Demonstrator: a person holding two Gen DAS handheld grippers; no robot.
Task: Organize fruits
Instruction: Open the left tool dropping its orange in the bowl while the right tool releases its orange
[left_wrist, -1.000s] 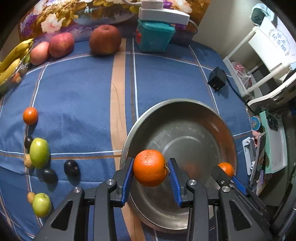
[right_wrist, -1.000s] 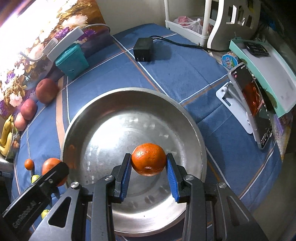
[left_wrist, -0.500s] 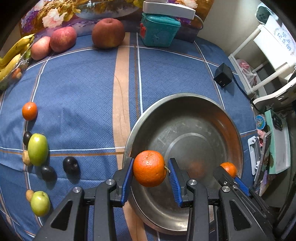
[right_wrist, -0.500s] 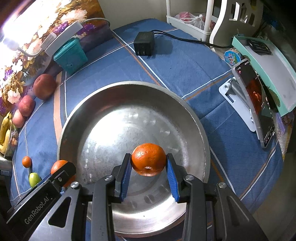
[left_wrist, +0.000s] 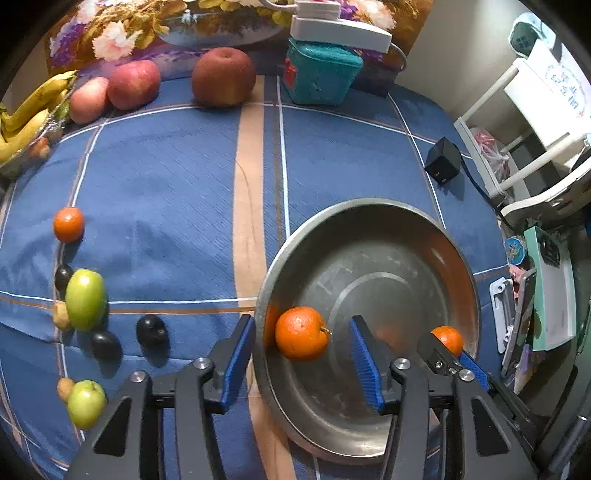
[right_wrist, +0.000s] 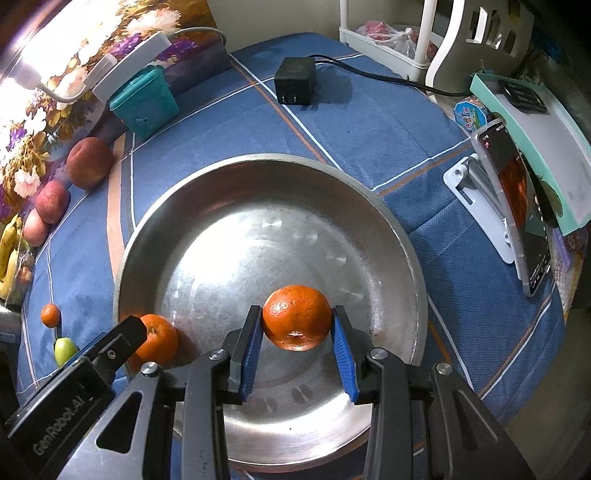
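Steel bowl (left_wrist: 458, 258) takes both oranges. At nine o'clock inside it, the left gripper (left_wrist: 303, 360) gapes wide around its orange (left_wrist: 301, 333), seemingly resting there. The right gripper (right_wrist: 297, 354) clasps the second orange (right_wrist: 297, 317) mid-bowl; lowering before parting prevents rolling.

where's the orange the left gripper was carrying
It lies inside the metal bowl at its left wall, the orange sitting free between the open left gripper fingers.

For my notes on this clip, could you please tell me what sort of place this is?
Probably a home room: a table under a blue checked cloth, a floral picture propped behind the apples, and a white plastic shelf rack beside it.
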